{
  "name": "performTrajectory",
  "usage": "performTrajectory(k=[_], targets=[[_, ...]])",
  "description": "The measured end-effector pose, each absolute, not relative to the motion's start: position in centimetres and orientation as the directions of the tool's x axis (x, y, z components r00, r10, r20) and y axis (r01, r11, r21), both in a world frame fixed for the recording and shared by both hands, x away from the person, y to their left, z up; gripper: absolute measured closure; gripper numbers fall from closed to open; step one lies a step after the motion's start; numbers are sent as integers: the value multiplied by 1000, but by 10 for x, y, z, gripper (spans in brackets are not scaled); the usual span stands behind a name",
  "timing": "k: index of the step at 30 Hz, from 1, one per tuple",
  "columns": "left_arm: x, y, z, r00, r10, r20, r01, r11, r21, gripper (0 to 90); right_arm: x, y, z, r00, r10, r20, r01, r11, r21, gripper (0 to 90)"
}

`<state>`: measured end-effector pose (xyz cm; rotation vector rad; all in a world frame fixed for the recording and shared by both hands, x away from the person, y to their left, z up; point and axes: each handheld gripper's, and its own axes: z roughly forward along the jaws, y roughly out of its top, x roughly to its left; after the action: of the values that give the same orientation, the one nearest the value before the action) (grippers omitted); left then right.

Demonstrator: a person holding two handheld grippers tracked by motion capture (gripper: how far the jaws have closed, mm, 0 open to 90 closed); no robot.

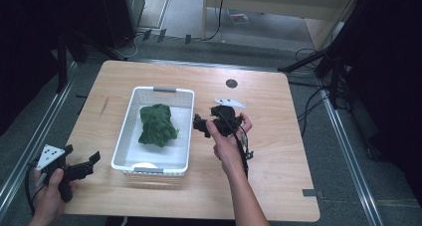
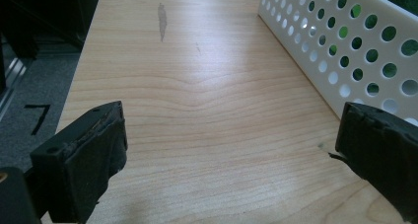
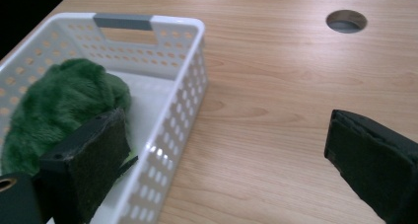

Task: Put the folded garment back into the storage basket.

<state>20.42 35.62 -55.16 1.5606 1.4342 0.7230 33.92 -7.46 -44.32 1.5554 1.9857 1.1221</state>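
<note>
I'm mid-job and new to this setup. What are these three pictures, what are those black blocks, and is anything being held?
There is no robot arm: a person holds a hand-operated two-jaw gripper in each hand. The high view looks down on the wooden table. The left gripper is near the table's front left corner, and the right gripper is beside the white basket. The other two pictures come from cameras riding on each gripper, so the black blocks at the bottom are that gripper's own jaws. In both they stand wide apart with nothing between them. A green plush thing lies inside the basket. The round dark spot is a hole in the tabletop.
</note>
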Motion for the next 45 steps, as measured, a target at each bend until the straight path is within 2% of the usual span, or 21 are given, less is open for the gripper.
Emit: performTrajectory(k=[25, 45], targets=[[204, 356, -552, 162, 977, -140, 471, 48, 881, 3, 318, -166, -498, -173, 969, 174, 642, -23, 767, 54], [204, 356, -552, 161, 977, -140, 470, 48, 881, 3, 294, -224, -522, -120, 985, 127, 637, -21, 770, 56]])
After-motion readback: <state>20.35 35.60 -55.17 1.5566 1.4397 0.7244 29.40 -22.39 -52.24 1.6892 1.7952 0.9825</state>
